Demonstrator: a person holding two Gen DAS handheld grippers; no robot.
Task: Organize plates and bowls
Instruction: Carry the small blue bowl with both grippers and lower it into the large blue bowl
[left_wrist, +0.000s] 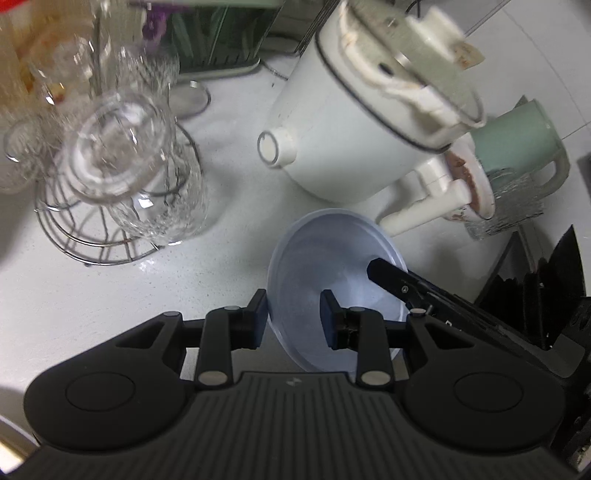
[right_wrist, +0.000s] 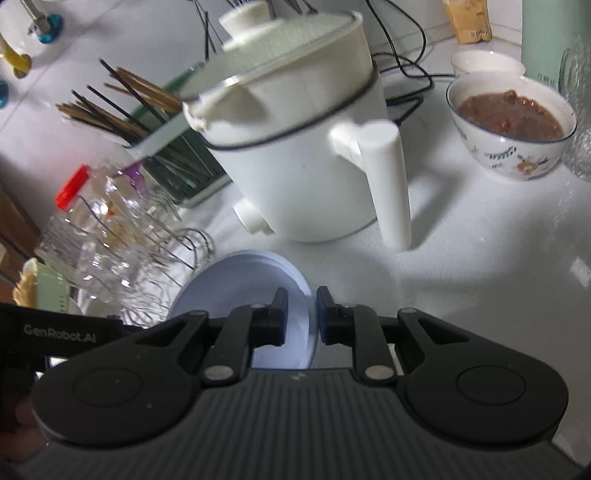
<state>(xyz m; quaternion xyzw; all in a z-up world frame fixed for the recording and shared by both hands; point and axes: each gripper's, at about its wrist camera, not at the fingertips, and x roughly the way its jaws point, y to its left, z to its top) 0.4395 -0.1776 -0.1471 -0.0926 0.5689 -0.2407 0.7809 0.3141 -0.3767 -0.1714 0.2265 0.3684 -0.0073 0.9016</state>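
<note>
A pale blue bowl (left_wrist: 325, 269) is held tilted above the white counter by both grippers. My left gripper (left_wrist: 293, 314) straddles its near rim, one finger outside and one inside, closed on the wall. My right gripper (right_wrist: 301, 314) pinches the opposite rim between its fingers; one of its fingers (left_wrist: 388, 275) shows inside the bowl in the left wrist view. The bowl also shows in the right wrist view (right_wrist: 236, 284). A patterned bowl of brown food (right_wrist: 511, 125) stands at the right, with a white bowl (right_wrist: 487, 62) behind it.
A white electric pot (right_wrist: 306, 147) with a lid and side handle stands close behind the blue bowl. A wire rack of glass cups (left_wrist: 122, 177) stands at the left. A chopstick holder (right_wrist: 162, 140), cables, a green mug (left_wrist: 517, 147) and a dark rack (left_wrist: 546, 288) are nearby.
</note>
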